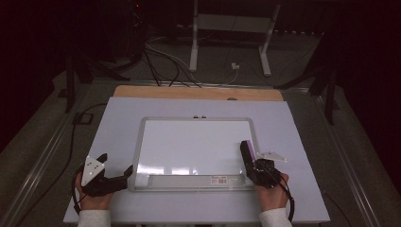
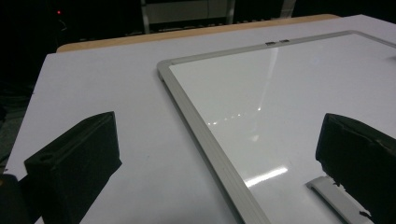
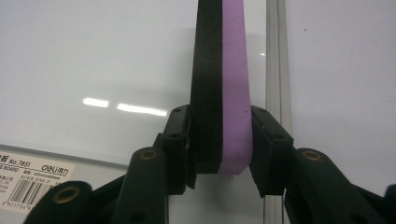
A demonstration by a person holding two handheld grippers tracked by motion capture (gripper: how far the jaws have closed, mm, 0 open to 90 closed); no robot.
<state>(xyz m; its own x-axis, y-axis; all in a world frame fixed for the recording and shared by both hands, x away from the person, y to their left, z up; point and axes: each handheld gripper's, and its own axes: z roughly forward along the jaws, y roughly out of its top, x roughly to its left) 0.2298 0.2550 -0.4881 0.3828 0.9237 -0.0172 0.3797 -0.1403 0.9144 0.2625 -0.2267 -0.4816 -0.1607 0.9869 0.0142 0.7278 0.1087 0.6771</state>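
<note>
Foam eraser [image 3: 222, 88] (black-purple slab) clamped in right hand-held gripper [image 3: 222, 149]; left hand-held gripper [image 2: 215, 154] agape beside glossy whiteboard [image 2: 280, 93].

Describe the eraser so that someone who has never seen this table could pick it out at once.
Start at the whiteboard with the silver frame, lying flat in the middle of the white table. Go to its near right corner, where the right gripper is clamped on the eraser. It is a slim foam block held on edge, one layer black, the other purple, the purple being the brightest colour on the table.
</note>
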